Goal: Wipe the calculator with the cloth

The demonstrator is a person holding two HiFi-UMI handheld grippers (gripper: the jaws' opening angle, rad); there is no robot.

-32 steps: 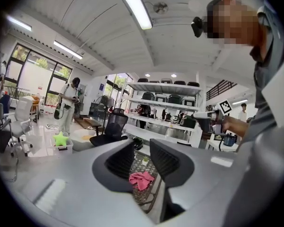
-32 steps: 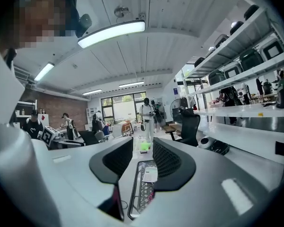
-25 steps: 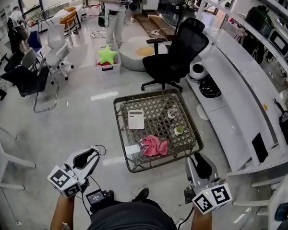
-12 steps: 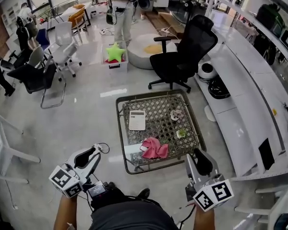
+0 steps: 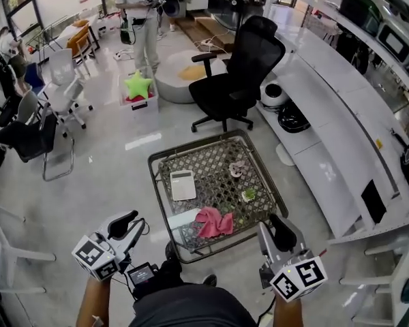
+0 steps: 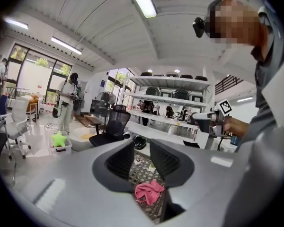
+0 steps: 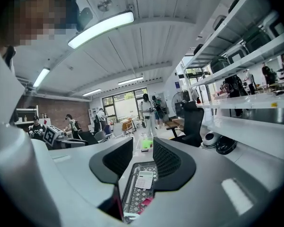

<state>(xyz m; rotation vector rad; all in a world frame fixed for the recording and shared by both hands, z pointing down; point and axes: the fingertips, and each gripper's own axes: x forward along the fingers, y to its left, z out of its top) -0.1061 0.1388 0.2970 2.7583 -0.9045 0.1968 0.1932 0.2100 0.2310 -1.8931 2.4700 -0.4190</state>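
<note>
Ahead: cloth point(image 5: 215, 222) in line with left gripper point(image 5: 127, 221), well apart; calculator point(image 5: 183, 184) beyond, in line with right gripper point(image 5: 279, 227); both jaws released, empty

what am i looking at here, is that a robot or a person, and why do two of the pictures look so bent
There is no robot. A person holds a hand-held claw in each hand. The head view comes from a camera on the person's head, looking down at the left claw and the right claw. The cubes with square patterns are part of the claws. The other two pictures come from wide-angle cameras riding on each claw and looking out between its two jaws, which is why they look bent. Ahead stands a low table with a woven top. On it lie a white calculator, a pink cloth and some small bits. Both claws are open and hold nothing.
</note>
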